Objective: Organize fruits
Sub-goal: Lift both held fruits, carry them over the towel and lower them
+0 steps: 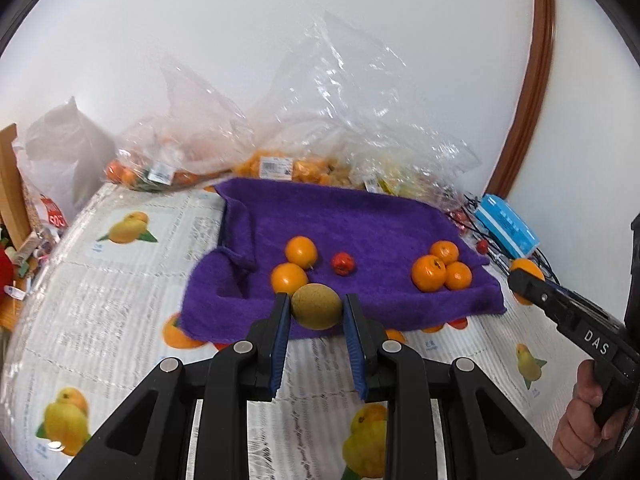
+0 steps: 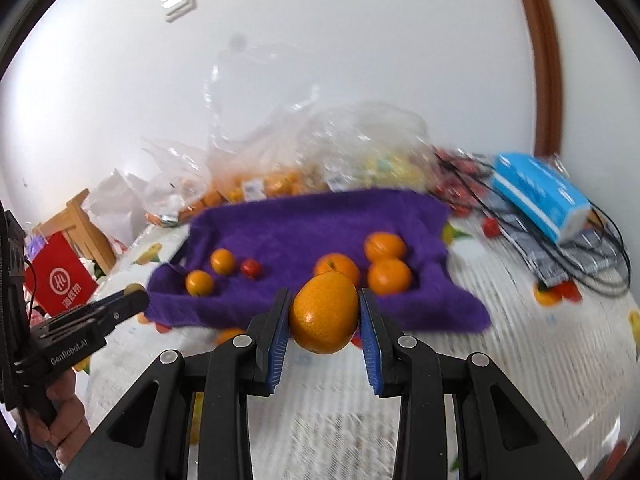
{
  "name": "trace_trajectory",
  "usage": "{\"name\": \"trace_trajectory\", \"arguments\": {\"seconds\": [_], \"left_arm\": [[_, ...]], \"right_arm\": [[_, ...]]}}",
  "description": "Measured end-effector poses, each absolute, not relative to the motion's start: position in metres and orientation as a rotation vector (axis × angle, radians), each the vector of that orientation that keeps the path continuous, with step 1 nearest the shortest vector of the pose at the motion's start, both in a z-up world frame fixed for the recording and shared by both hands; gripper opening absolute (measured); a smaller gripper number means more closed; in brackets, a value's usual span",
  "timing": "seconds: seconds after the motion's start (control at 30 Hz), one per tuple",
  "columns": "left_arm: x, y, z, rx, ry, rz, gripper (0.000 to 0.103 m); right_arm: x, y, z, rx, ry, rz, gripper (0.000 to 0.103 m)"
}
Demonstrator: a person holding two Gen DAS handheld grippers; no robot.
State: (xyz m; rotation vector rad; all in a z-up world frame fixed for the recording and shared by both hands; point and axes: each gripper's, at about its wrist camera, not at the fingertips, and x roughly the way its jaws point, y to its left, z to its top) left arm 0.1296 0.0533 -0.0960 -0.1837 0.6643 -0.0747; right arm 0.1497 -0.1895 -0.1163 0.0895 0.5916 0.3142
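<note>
Near the purple towel [image 1: 340, 224], we clamp our left tool [image 1: 316, 308] on a greenish-brown fruit [image 1: 316, 306] and our right tool [image 2: 325, 312] on an orange [image 2: 324, 312].

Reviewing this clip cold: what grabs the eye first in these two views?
Each gripper is clamped on a fruit: the left gripper on a brownish-green fruit, the right gripper on an orange. Behind them lies a purple towel with two orange clusters and one small red fruit, clear bags of fruit at the wall.
</note>
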Motion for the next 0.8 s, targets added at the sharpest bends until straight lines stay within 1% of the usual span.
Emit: {"name": "trace_trajectory", "arguments": {"seconds": [0.3, 0.8], "left_arm": [[0.145, 0.067, -0.082, -0.192, 0.642, -0.019, 0.025], [0.199, 0.065, -0.078, -0.21, 0.582, -0.011, 0.025]], "right_arm": [[0.174, -0.17, -0.09, 0.095, 0.538, 0.349, 0.033], [0.228, -0.163, -0.075, 0.142, 0.489, 0.356, 0.033]]}}
